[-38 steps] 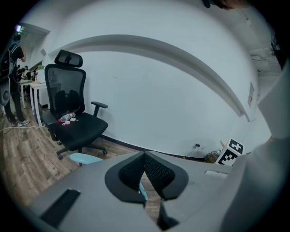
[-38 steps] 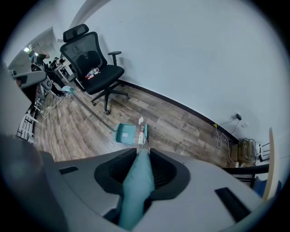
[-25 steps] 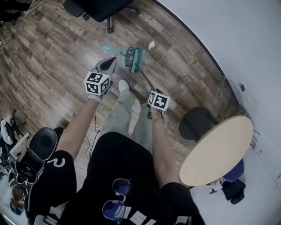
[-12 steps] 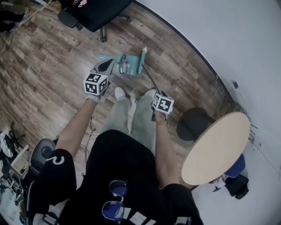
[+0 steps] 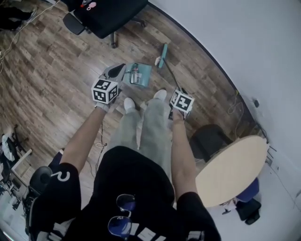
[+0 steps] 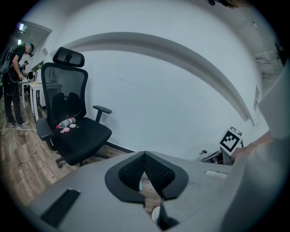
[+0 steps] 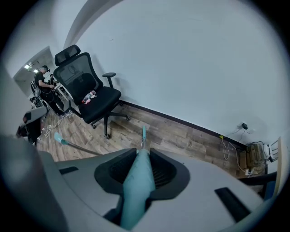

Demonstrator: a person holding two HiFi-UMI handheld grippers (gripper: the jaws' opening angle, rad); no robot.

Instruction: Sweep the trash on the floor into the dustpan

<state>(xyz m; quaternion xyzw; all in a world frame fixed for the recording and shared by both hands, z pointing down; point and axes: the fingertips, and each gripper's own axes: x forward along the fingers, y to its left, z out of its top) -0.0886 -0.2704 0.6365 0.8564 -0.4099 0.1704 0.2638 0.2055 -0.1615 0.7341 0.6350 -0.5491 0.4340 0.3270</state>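
A teal dustpan lies on the wood floor ahead of my feet, with a plastic bottle inside it. My left gripper is at the pan's left side, jaws closed with a sliver of the pan's teal handle between them. My right gripper is shut on the broom's teal grip. The thin broom handle runs forward to the teal broom head, which rests on the floor to the right of the pan, apart from it. The broom head also shows past the right jaws.
A black office chair stands just beyond the dustpan, with a bottle on its seat. The white wall curves along the right. A round wooden table and a black stool sit at my right. Cables lie by the wall.
The broom head has moved from against the dustpan's right edge to a spot farther right, toward the wall. My right gripper shifted right with it. The dustpan and left gripper stay together.
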